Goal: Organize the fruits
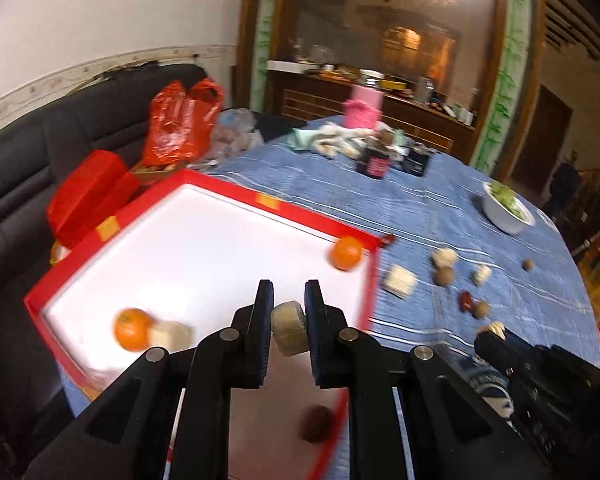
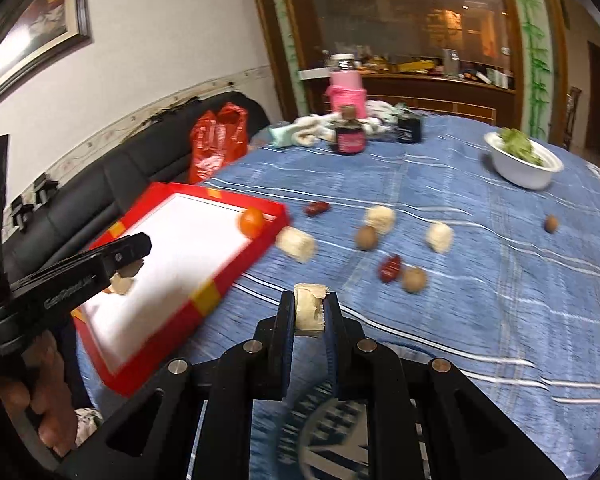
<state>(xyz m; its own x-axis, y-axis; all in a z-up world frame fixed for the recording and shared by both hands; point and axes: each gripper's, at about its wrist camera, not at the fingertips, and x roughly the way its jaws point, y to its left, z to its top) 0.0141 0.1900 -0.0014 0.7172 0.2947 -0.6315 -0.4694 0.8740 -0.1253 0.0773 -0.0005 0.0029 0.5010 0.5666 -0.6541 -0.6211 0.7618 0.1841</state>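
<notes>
My left gripper (image 1: 288, 304) is shut on a beige rice cake (image 1: 289, 333) and holds it above the red tray (image 1: 220, 184) with a white floor. In the tray lie two oranges (image 1: 131, 329) (image 1: 346, 253), another beige cake (image 1: 171, 335) and a brown round fruit (image 1: 317, 424). My right gripper (image 2: 309, 300) is shut on a pale beige cake (image 2: 309, 312) above the blue tablecloth, to the right of the tray (image 2: 204, 300). The left gripper (image 2: 134, 258) also shows in the right wrist view over the tray. Loose cakes (image 2: 298, 244), red dates (image 2: 390, 269) and brown round fruits (image 2: 414, 279) lie on the cloth.
A white bowl (image 2: 520, 172) of greens stands at the far right. A dark jar (image 2: 350, 138), a pink container (image 2: 346, 94) and cloths sit at the table's far side. A red plastic bag (image 2: 218, 140) and a black sofa (image 1: 28, 152) lie left of the table.
</notes>
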